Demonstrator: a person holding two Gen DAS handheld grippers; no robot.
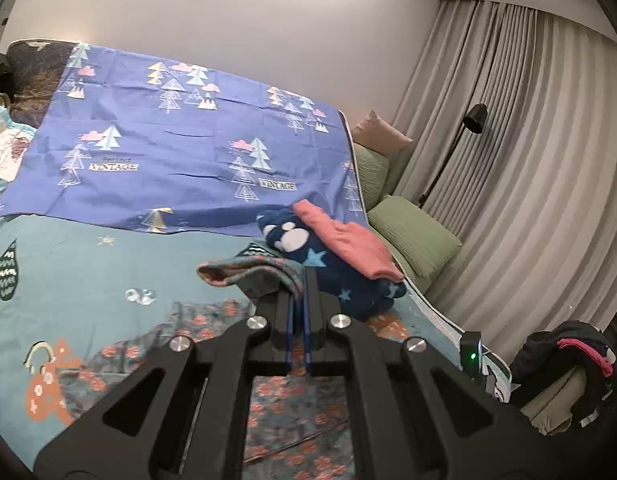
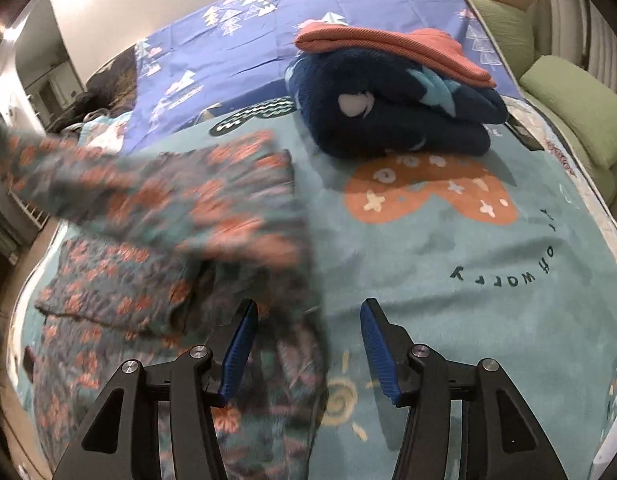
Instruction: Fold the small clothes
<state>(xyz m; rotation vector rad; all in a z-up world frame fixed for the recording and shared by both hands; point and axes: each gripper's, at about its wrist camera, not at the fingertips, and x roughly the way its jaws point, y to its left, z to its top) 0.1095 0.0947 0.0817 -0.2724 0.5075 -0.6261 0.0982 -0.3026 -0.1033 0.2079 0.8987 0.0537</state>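
A grey-teal garment with orange flowers (image 2: 156, 208) lies on the teal blanket (image 2: 428, 256) of the bed. My left gripper (image 1: 298, 294) is shut on one edge of it and holds that part (image 1: 244, 274) lifted above the bed; this raised part is blurred in the right wrist view. My right gripper (image 2: 308, 320) hovers low over the garment's right edge with its jaws apart; the blue pads (image 2: 238, 344) do not press the cloth. Behind the garment sits a folded navy fleece with stars (image 2: 388, 116), and a folded coral piece (image 2: 392, 46) lies on top of it.
A blue sheet with tree prints (image 1: 180, 136) covers the far half of the bed. Green cushions (image 1: 416, 236), a black floor lamp (image 1: 474, 118) and grey curtains (image 1: 528, 160) line the right side. Dark clothes (image 1: 564, 364) are heaped at the lower right.
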